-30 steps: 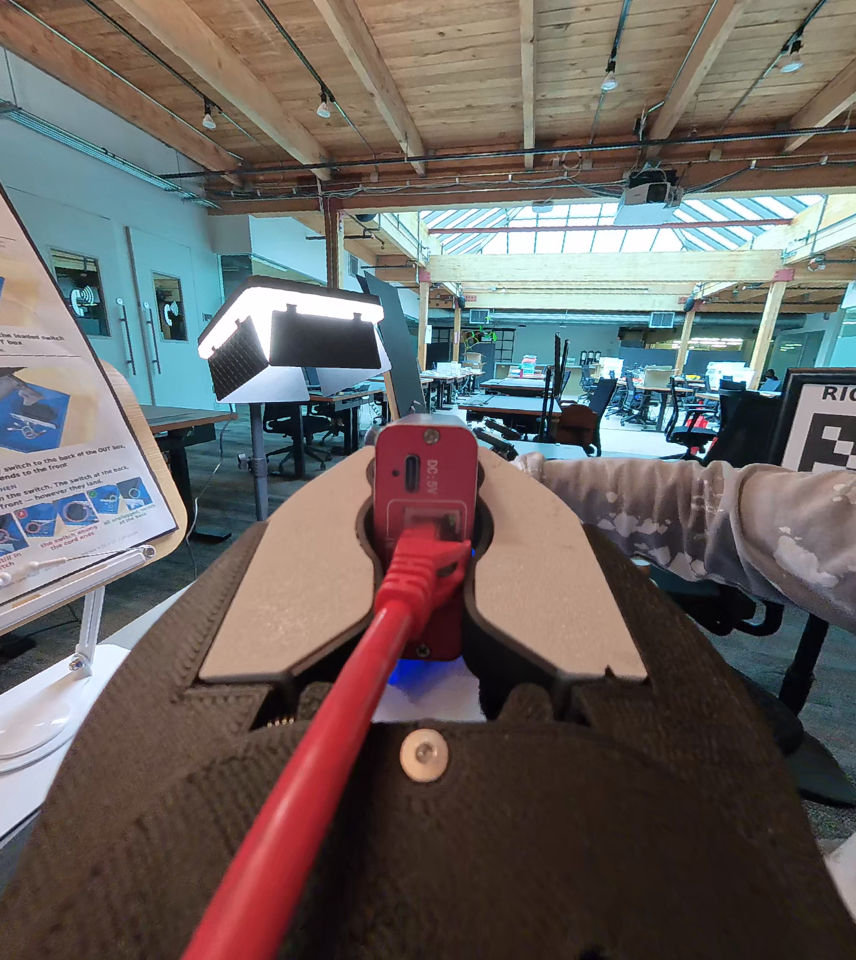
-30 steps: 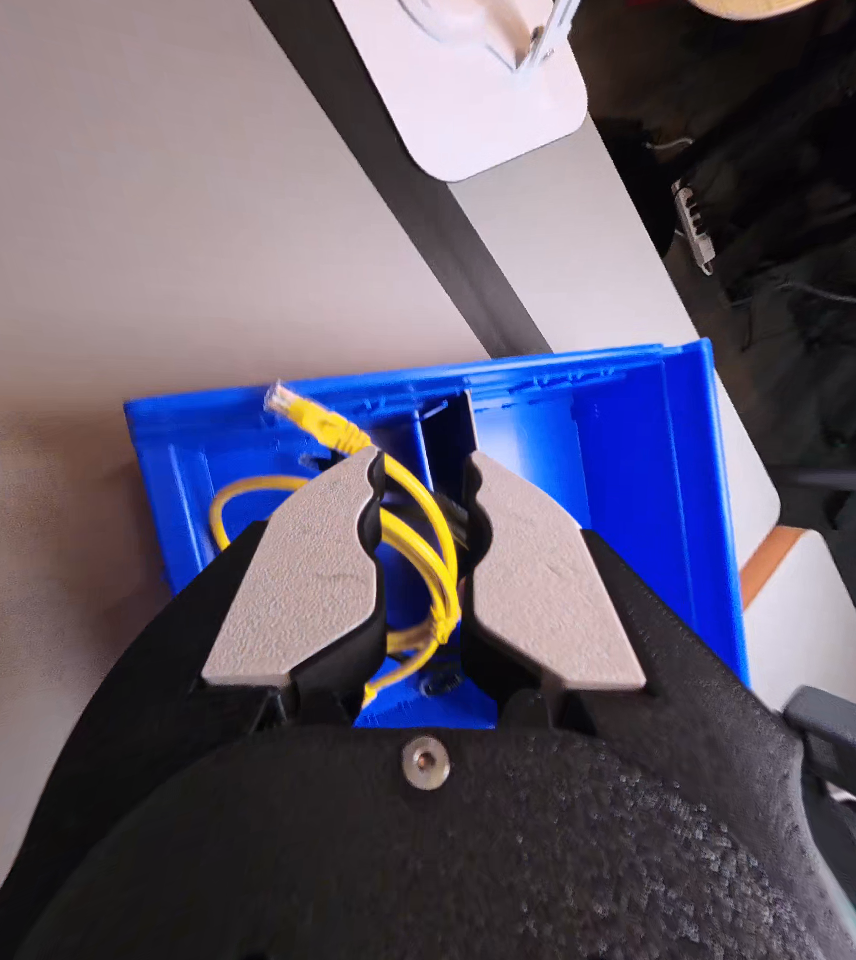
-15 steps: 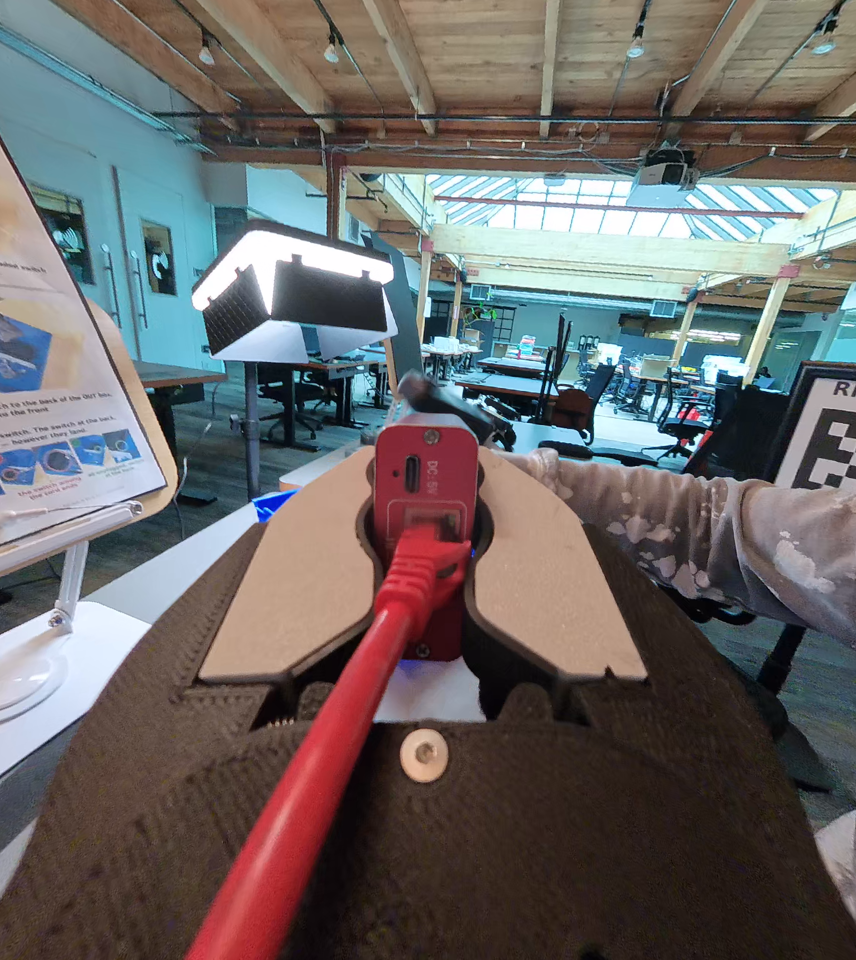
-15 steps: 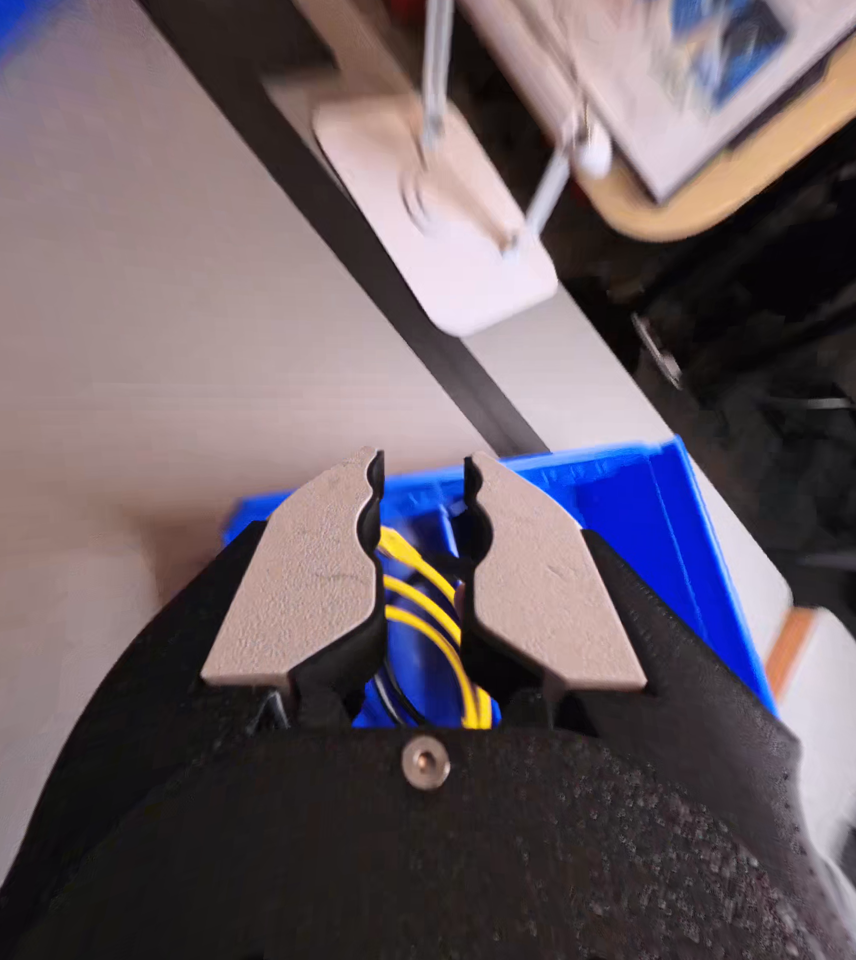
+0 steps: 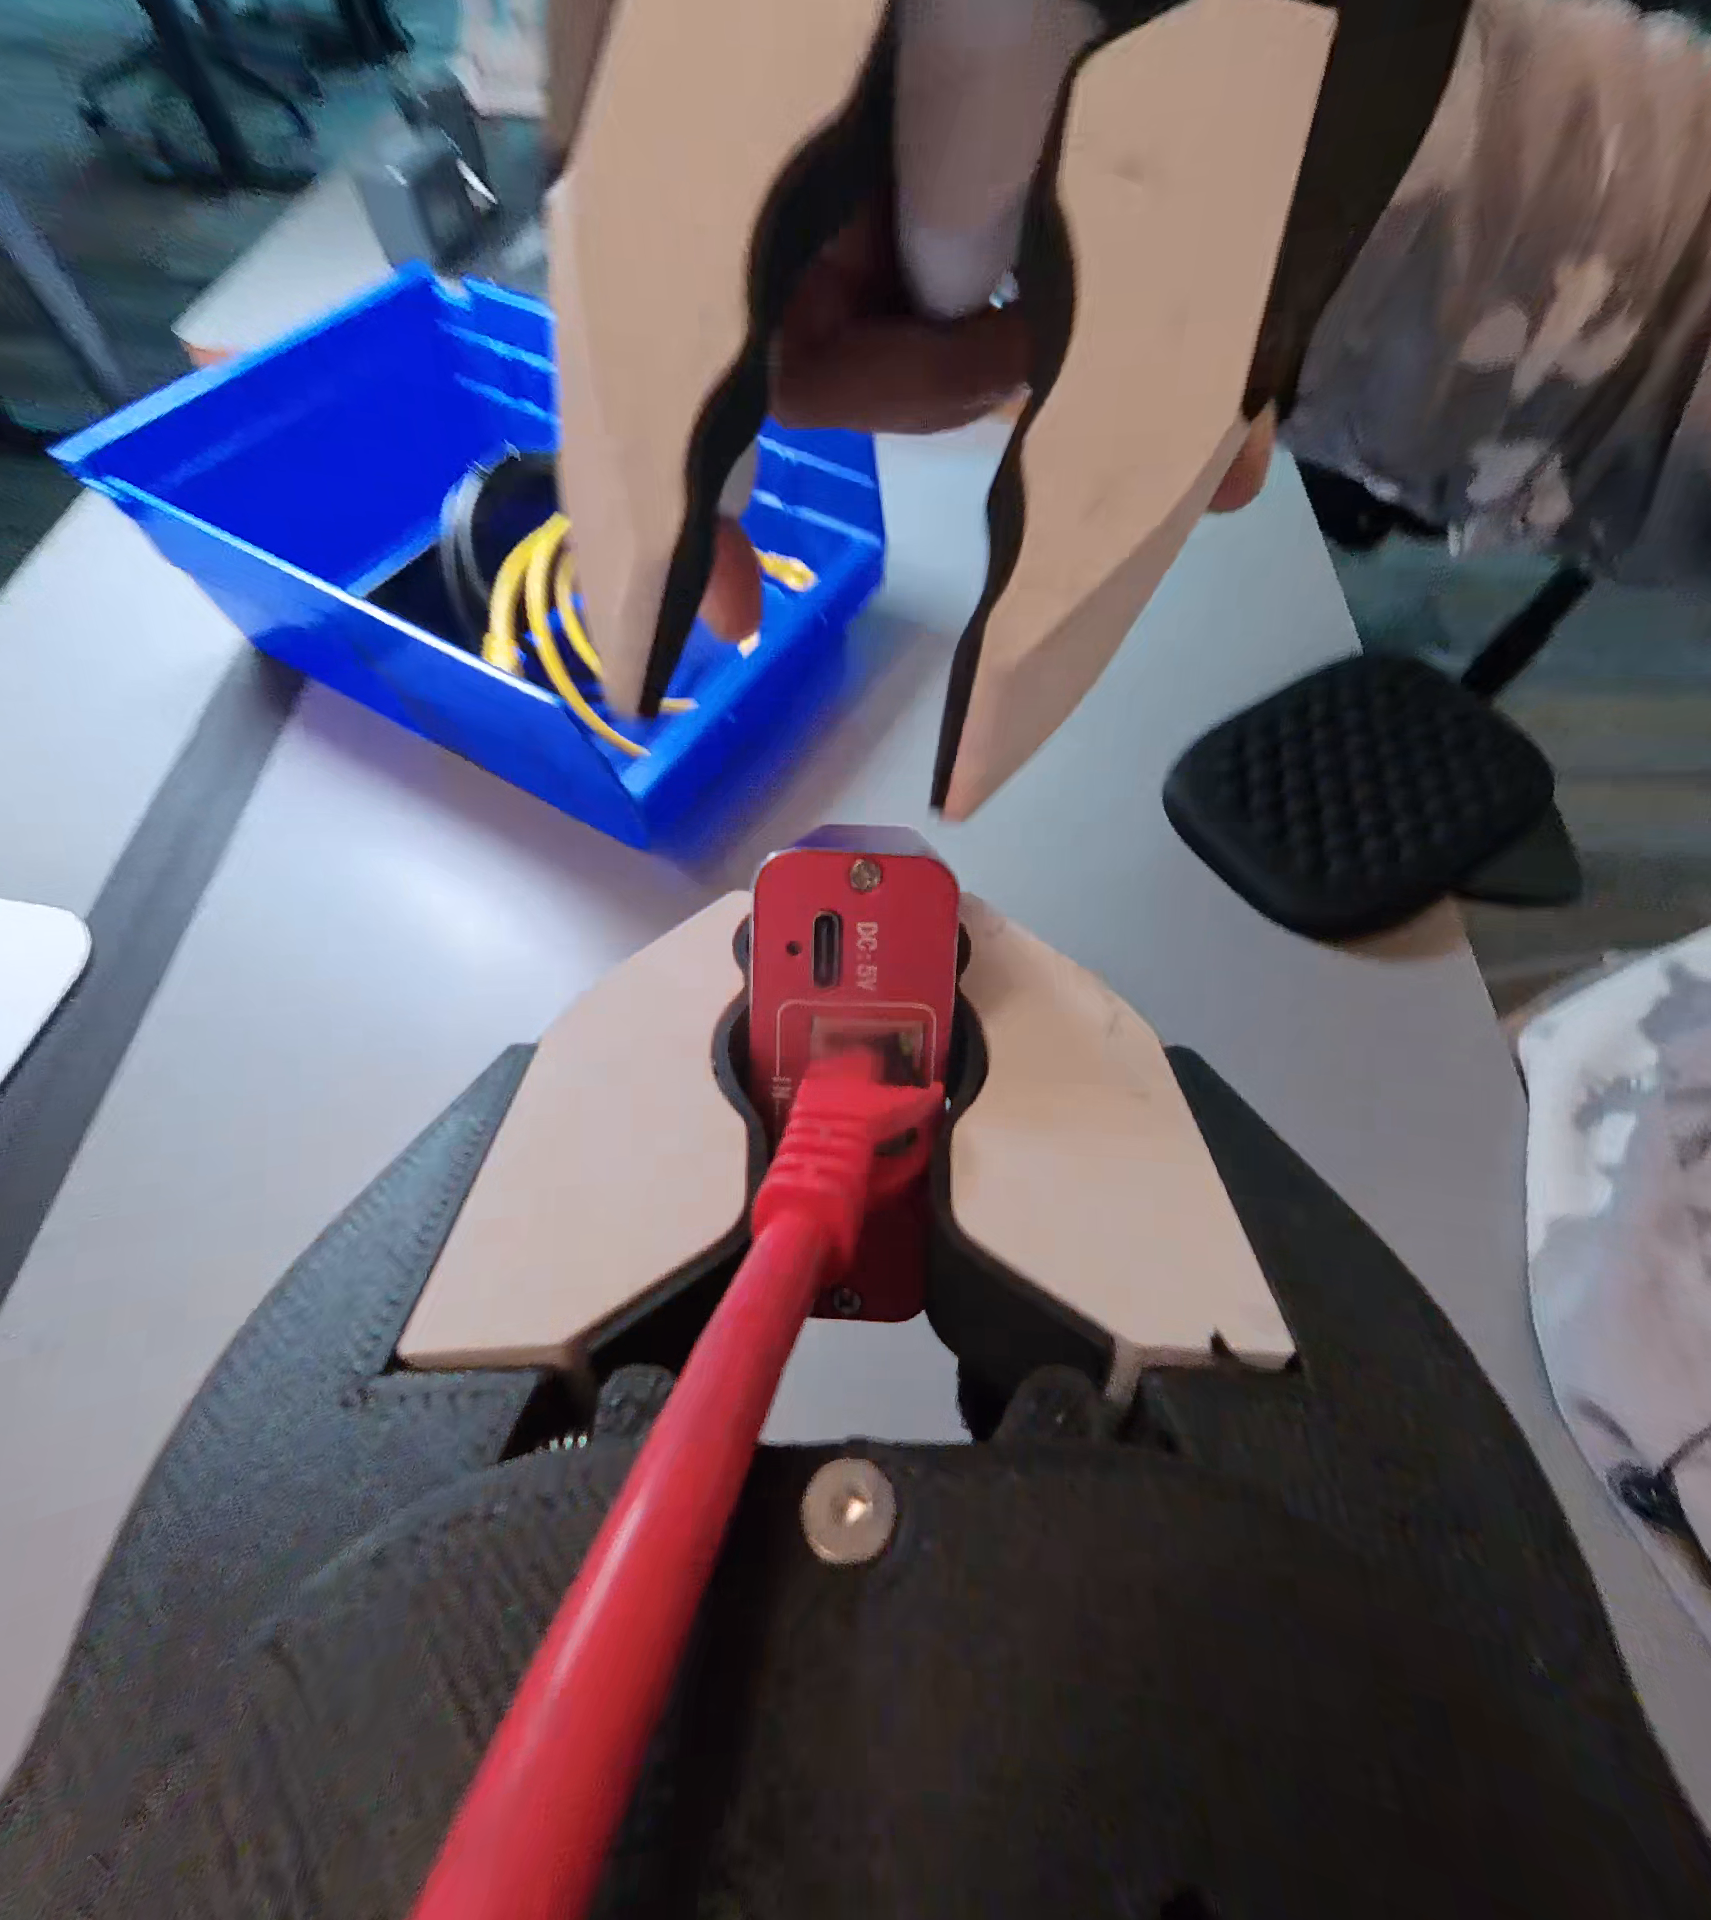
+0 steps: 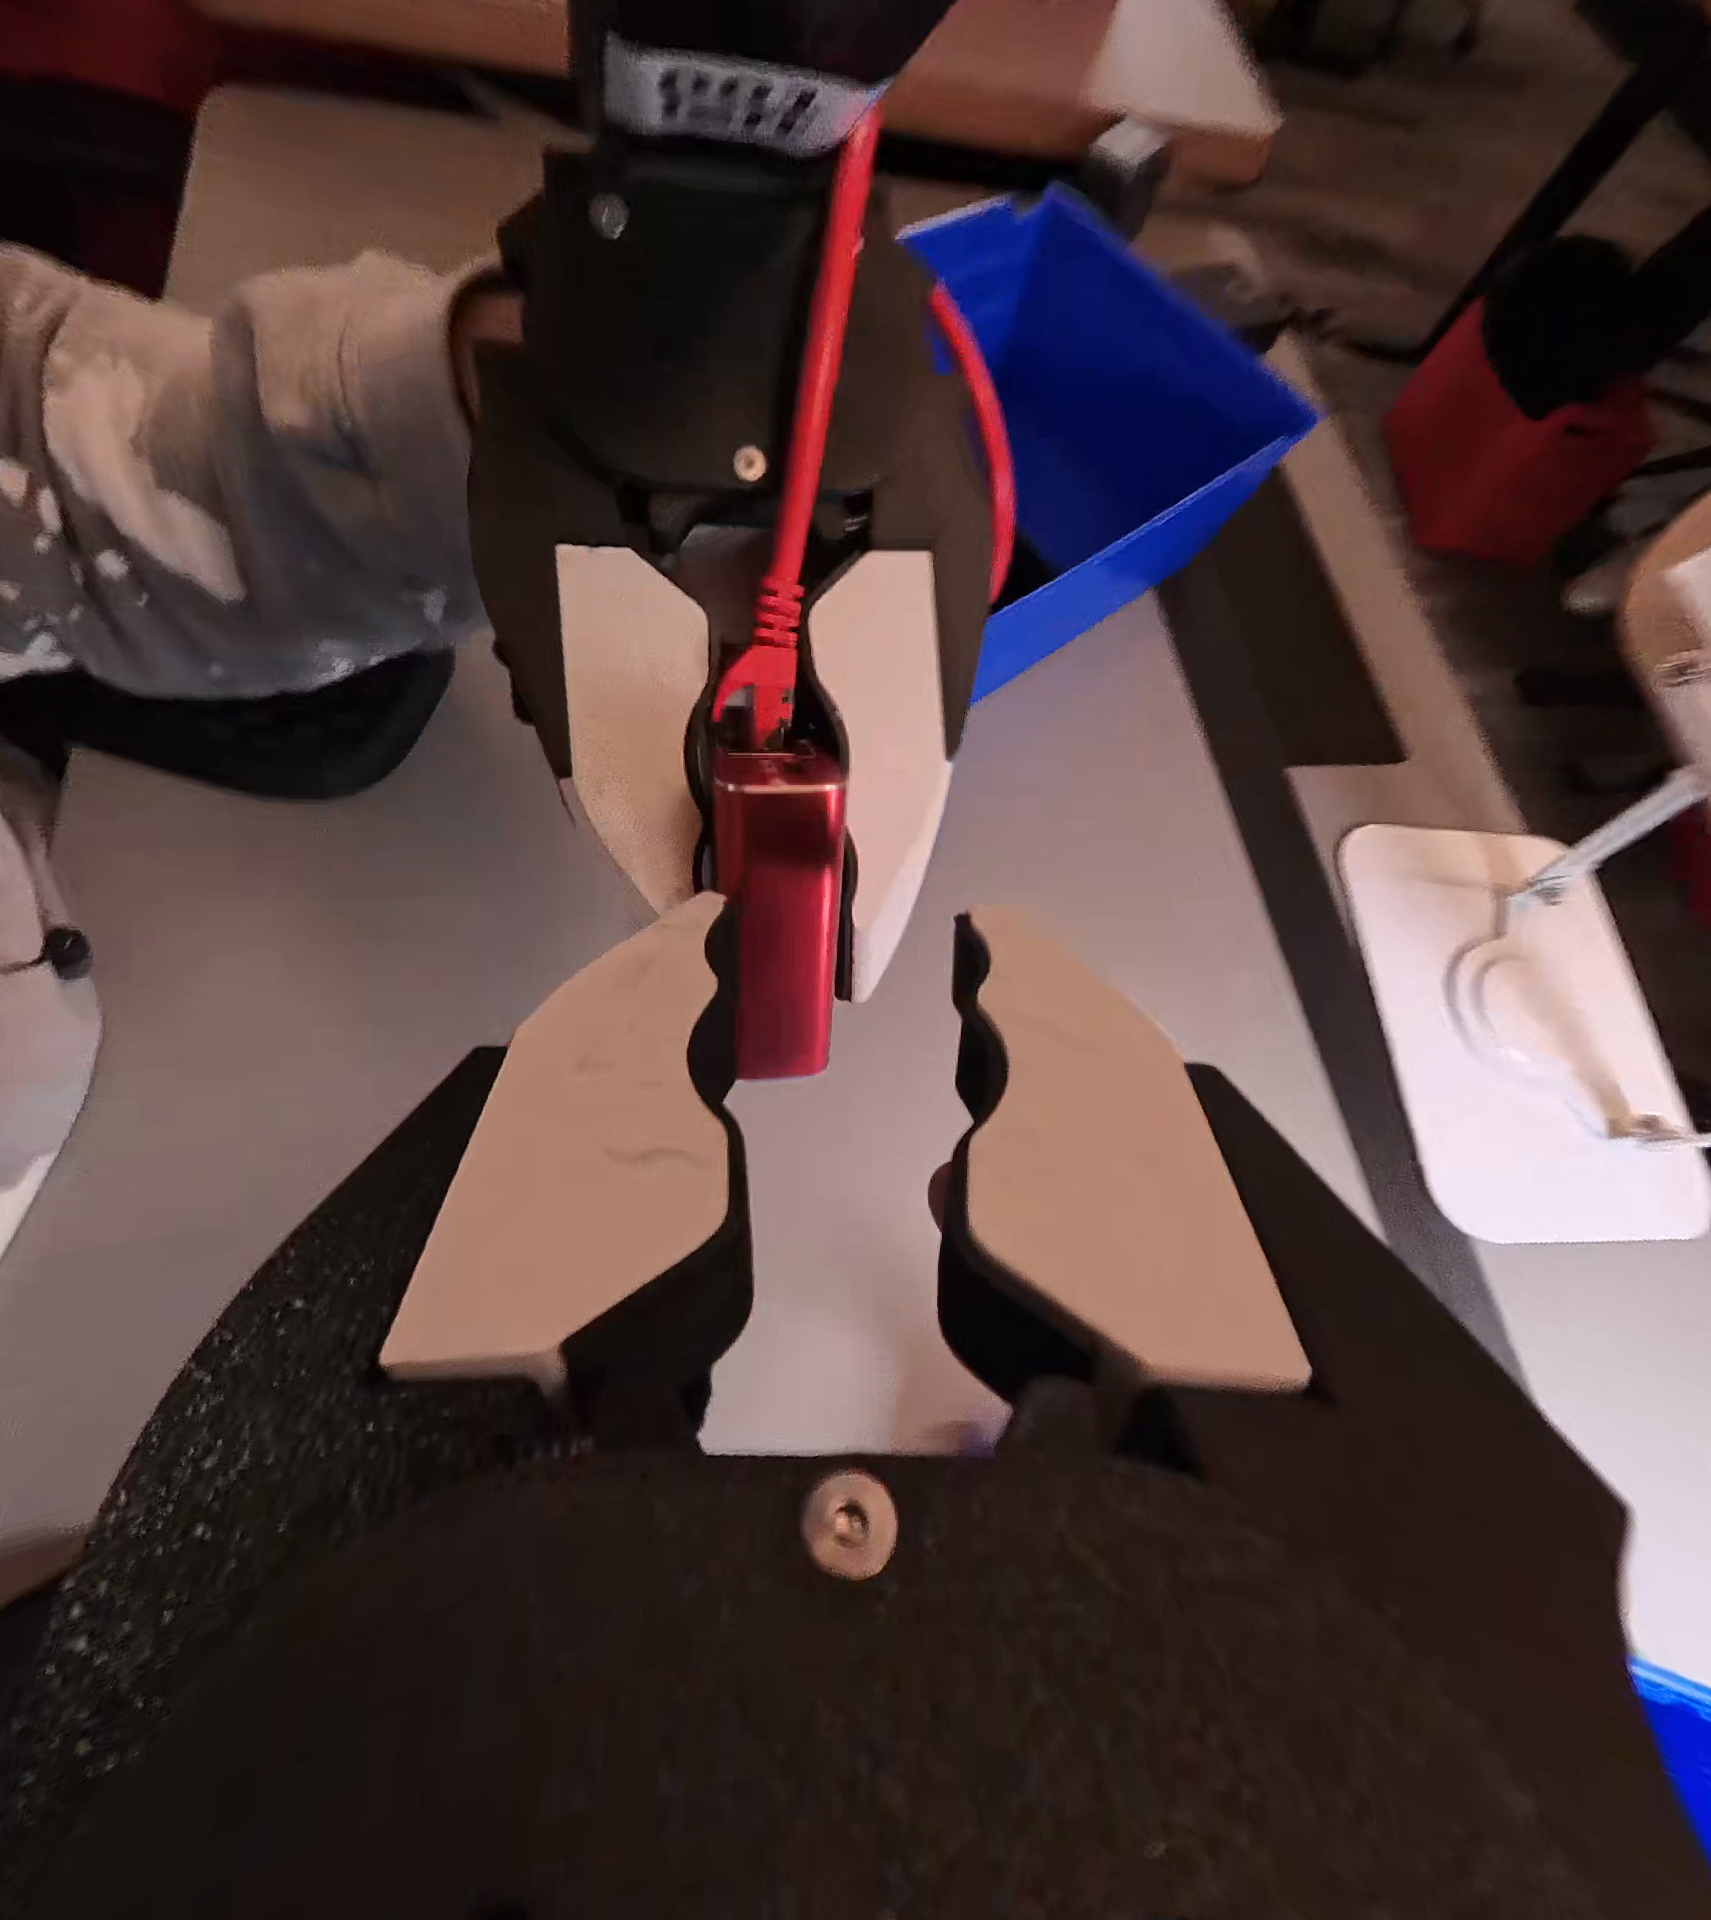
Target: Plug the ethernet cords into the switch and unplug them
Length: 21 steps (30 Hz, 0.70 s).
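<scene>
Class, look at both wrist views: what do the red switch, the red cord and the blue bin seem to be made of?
Red switch: probably anodised metal, a smooth satin sheen with a screwed end plate. Red cord: likely a rubbery plastic jacket, glossy and bending, with a ribbed moulded boot. Blue bin: seemingly rigid moulded plastic, with thin, evenly coloured, slightly shiny walls.

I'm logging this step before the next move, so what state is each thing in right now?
left gripper: shut on the red switch.
right gripper: open, empty, fingers on either side of the switch's free end.
red switch: held off the table.
red ethernet cord: plugged into the switch.
yellow ethernet cord: coiled in the blue bin, unplugged.
</scene>
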{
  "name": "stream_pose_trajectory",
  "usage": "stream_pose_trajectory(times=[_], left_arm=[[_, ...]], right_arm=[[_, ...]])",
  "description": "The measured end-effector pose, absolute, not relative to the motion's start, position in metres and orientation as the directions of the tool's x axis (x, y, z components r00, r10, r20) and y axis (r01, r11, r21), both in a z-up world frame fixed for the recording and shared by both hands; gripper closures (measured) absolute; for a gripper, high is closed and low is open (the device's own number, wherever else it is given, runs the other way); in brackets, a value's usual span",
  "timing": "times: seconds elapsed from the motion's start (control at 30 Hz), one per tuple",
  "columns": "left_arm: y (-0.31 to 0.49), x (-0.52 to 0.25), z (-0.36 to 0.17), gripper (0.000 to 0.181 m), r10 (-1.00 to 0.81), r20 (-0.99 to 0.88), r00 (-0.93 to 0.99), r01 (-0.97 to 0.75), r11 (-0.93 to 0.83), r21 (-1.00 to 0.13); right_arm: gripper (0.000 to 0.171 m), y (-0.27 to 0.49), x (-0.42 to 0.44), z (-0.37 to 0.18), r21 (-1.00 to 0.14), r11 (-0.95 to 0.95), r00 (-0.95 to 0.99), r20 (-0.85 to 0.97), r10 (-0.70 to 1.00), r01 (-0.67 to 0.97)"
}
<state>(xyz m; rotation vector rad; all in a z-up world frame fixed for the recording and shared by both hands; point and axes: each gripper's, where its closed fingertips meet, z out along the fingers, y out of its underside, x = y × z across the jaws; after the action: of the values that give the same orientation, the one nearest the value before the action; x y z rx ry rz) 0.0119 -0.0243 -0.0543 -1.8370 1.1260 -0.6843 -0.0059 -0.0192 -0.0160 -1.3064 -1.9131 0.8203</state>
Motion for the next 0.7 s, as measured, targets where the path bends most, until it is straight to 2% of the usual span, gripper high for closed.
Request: stream_pose_trajectory(times=[0.07, 0.17, 0.33, 0.37, 0.4, 0.53, 0.67, 0.7], left_arm=[[-0.031, 0.013, -0.072, 0.152, -0.908, 0.004, 0.419, -0.525, -0.246, -0.815], [-0.038, 0.013, -0.093, 0.152, -0.918, 0.02, 0.396, -0.611, -0.28, -0.74], [-0.046, 0.022, -0.12, 0.152, -0.935, 0.06, 0.349, -0.693, -0.301, -0.655], [-0.048, 0.025, -0.123, 0.098, -0.938, 0.066, 0.339, -0.703, -0.299, -0.645], [-0.05, 0.027, -0.126, 0.092, -0.941, 0.072, 0.331, -0.712, -0.299, -0.636], [-0.054, 0.029, -0.134, 0.12, -0.948, 0.08, 0.308, -0.739, -0.291, -0.608], [-0.046, 0.029, -0.122, 0.153, -0.943, 0.062, 0.328, -0.684, -0.282, -0.673], [-0.041, 0.028, -0.116, 0.151, -0.938, 0.056, 0.342, -0.656, -0.281, -0.7]], right_arm=[[0.131, -0.026, -0.006, -0.031, -0.783, 0.298, -0.307, 0.144, 0.941, 0.547], [0.132, -0.04, -0.008, -0.031, -0.824, 0.246, -0.337, 0.071, 0.939, 0.511], [0.145, -0.051, -0.024, -0.022, -0.898, 0.168, -0.303, 0.042, 0.952, 0.405], [0.146, -0.054, -0.027, -0.024, -0.905, 0.145, -0.309, 0.016, 0.951, 0.399], [0.146, -0.055, -0.03, -0.028, -0.907, 0.13, -0.309, 0.0, 0.951, 0.401], [0.166, -0.055, -0.034, -0.035, -0.918, 0.098, -0.325, -0.035, 0.945, 0.383], [0.166, -0.045, -0.031, -0.021, -0.963, 0.036, -0.287, -0.044, 0.957, 0.268], [0.167, -0.038, -0.028, -0.015, -0.975, 0.011, -0.263, -0.05, 0.964, 0.223]])
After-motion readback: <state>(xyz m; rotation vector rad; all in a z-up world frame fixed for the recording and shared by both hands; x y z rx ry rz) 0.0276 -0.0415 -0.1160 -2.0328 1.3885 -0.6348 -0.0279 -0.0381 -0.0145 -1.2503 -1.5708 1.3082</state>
